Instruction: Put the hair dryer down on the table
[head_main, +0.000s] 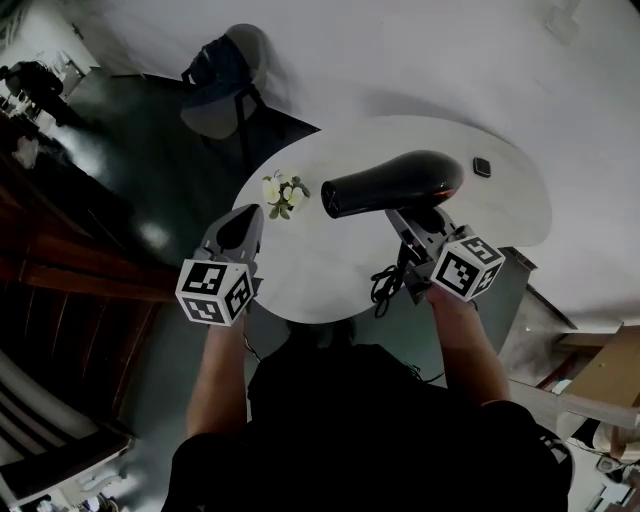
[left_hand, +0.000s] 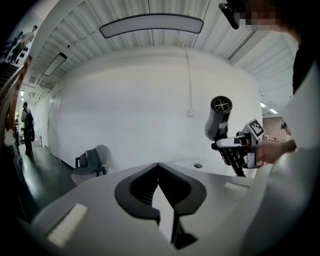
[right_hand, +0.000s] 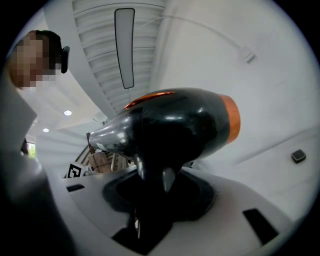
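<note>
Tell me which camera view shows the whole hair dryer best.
The head view. There the hair dryer shows end to end from above, over the round table, its handle in the right gripper. The right gripper view is too near: the body fills the picture. The left gripper view shows it small, nozzle end on.

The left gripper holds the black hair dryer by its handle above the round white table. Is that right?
No. The right gripper holds the hair dryer by its handle above the round white table; the right gripper view shows it.
</note>
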